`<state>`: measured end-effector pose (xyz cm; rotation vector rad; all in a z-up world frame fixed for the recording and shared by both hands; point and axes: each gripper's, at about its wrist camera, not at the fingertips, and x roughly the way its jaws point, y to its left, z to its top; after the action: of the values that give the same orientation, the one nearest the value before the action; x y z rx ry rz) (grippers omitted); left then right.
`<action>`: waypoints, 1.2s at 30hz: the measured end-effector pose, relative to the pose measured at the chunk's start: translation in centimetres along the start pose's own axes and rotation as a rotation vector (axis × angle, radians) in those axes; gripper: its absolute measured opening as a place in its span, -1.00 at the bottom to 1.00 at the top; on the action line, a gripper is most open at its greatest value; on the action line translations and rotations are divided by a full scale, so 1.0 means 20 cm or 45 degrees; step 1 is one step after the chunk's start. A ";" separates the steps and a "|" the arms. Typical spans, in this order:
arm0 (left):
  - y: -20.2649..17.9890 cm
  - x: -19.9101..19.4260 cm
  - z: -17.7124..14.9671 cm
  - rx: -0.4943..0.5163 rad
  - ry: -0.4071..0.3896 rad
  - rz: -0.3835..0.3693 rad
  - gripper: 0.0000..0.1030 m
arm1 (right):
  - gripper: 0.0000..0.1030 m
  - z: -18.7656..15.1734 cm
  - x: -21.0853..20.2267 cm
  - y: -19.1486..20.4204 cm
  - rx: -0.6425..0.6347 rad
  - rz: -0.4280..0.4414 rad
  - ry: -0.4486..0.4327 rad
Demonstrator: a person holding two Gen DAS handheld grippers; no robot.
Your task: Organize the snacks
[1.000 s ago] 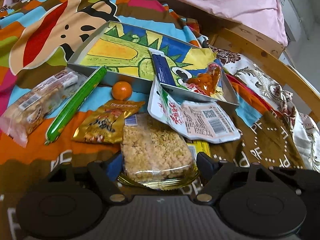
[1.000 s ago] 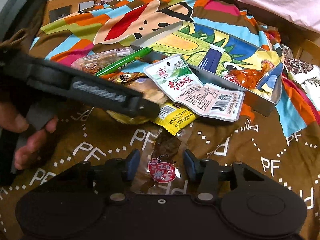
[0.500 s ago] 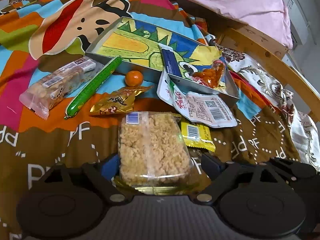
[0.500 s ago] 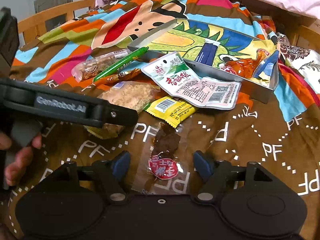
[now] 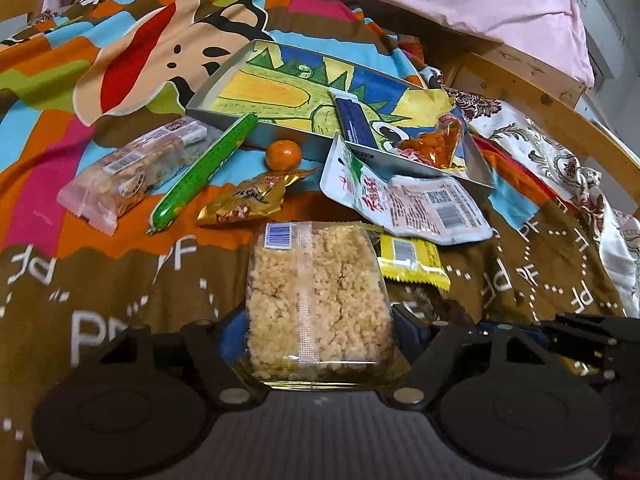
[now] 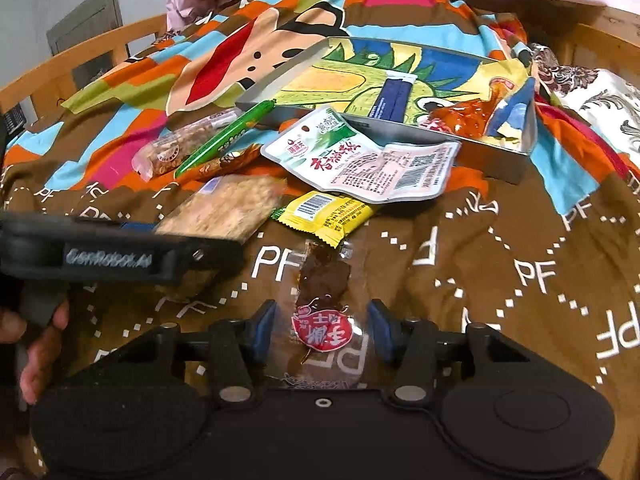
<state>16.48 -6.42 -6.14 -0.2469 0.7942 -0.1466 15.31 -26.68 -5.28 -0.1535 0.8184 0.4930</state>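
My left gripper is shut on a clear pack of puffed rice cake and holds it over the brown blanket; it also shows in the right wrist view. My right gripper is open, its fingers either side of a clear packet of dark dried meat with a red label lying on the blanket. A grey tray with a dinosaur drawing sits beyond and holds a blue packet and an orange-red packet.
Loose on the blanket: a white-green pouch leaning on the tray edge, a yellow packet, a gold packet, a tangerine, a green sausage stick and a nut bar. A wooden bed rail lies right.
My left gripper has pulled back and lifted with the rice cake pack. My right gripper has opened wider around the dried meat packet and drawn back slightly.
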 end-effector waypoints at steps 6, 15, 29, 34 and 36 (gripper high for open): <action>-0.02 -0.08 -0.06 0.033 0.015 0.007 0.52 | -0.01 -0.02 0.02 0.00 -0.007 -0.002 -0.011; -0.03 -0.08 -0.07 0.043 0.033 0.010 0.47 | -0.02 -0.06 -0.01 0.13 -0.295 -0.177 -0.076; -0.05 -0.25 -0.09 -0.084 -0.037 -0.002 0.46 | -0.03 -0.17 -0.11 0.29 -0.767 -0.525 -0.250; -0.06 -0.31 -0.08 -0.121 -0.091 -0.009 0.46 | -0.03 -0.19 -0.14 0.32 -0.838 -0.581 -0.315; -0.07 -0.33 -0.07 -0.124 -0.112 -0.014 0.46 | -0.03 -0.19 -0.14 0.33 -0.846 -0.570 -0.308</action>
<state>10.87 -6.43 -2.16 -0.3476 0.7137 -0.1070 8.06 -23.13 -5.57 -0.8554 0.3395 0.3325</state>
